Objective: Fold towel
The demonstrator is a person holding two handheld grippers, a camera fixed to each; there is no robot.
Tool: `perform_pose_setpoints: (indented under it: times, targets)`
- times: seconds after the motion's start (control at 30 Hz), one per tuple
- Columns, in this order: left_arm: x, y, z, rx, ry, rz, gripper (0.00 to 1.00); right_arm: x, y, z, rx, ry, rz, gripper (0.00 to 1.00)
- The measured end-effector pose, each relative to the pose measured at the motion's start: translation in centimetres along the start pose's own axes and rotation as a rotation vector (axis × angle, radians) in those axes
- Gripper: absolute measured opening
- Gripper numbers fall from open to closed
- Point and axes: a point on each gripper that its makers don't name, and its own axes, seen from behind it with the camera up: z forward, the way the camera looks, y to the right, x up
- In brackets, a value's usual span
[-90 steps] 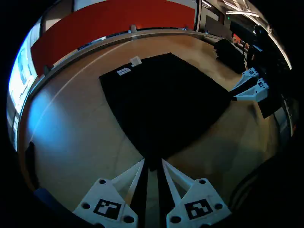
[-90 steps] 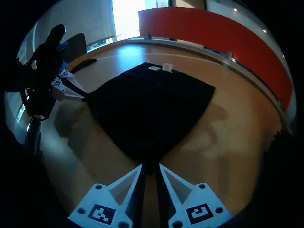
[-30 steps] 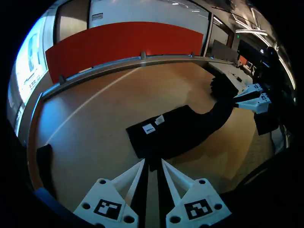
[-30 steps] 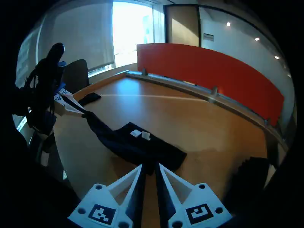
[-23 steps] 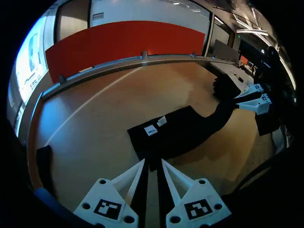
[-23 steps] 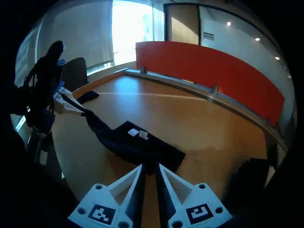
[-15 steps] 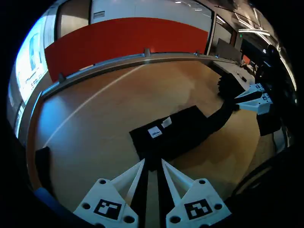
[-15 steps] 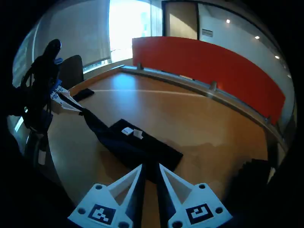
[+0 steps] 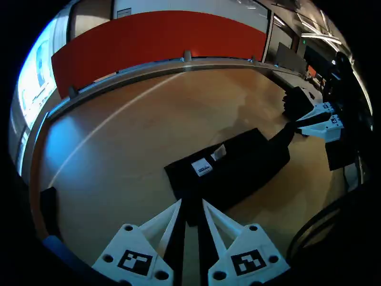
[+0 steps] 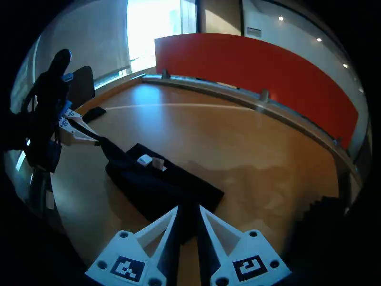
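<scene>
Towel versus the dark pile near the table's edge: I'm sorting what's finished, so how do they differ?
The towel lies low and long, pinched at its ends by the left gripper and right gripper; the dark pile stands taller and untouched. The towel shows two white tags; the pile shows none. Both are black, on the wooden table.

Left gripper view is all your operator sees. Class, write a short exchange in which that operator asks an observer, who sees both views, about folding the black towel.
Operator: How does my end of the towel sit?
Observer: In the right gripper view, the left gripper holds its corner of the black towel lifted slightly off the wooden table.
Operator: What stands behind my gripper?
Observer: A dark chair, just beyond the table's edge.
</scene>
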Motion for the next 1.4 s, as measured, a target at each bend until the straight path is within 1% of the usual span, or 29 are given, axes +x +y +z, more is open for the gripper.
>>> perform_pose_setpoints:
  times: [0.27,0.57,0.83,0.9,1.07,1.17,1.23,1.3,1.37,1.4]
  targets:
    - [-0.3,-0.3,2.0,-0.004,-0.023,0.012,0.15,-1.0,0.9,1.8,-0.007,-0.030,0.024,0.17]
    - [-1.3,-1.3,4.8,0.021,-0.053,0.027,0.15,-1.8,1.4,4.0,-0.008,-0.056,0.057,0.17]
    - [-0.9,-1.5,6.3,0.020,-0.045,0.030,0.16,-2.4,2.3,5.4,-0.039,-0.072,0.084,0.17]
    - [-0.8,-1.6,6.6,0.023,-0.042,0.030,0.17,-2.6,2.6,5.8,-0.050,-0.076,0.094,0.18]
    - [-0.5,-2.5,7.1,0.048,-0.037,0.015,0.28,-2.7,3.2,6.5,-0.071,-0.083,0.115,0.22]
    - [-0.4,-3.1,7.4,0.067,-0.041,0.009,0.32,-2.5,3.5,6.6,-0.082,-0.083,0.113,0.25]
    - [-0.4,-3.4,7.5,0.075,-0.044,0.010,0.38,-2.4,3.7,6.7,-0.089,-0.081,0.108,0.29]
    - [-0.5,-3.6,7.6,0.082,-0.045,0.011,0.41,-2.3,4.0,6.7,-0.098,-0.080,0.102,0.33]
    - [-0.4,-3.8,7.6,0.088,-0.043,0.011,0.41,-2.2,4.3,6.7,-0.107,-0.080,0.094,0.33]
    - [-0.4,-3.9,7.6,0.091,-0.043,0.009,0.44,-2.2,4.4,6.7,-0.112,-0.080,0.090,0.34]
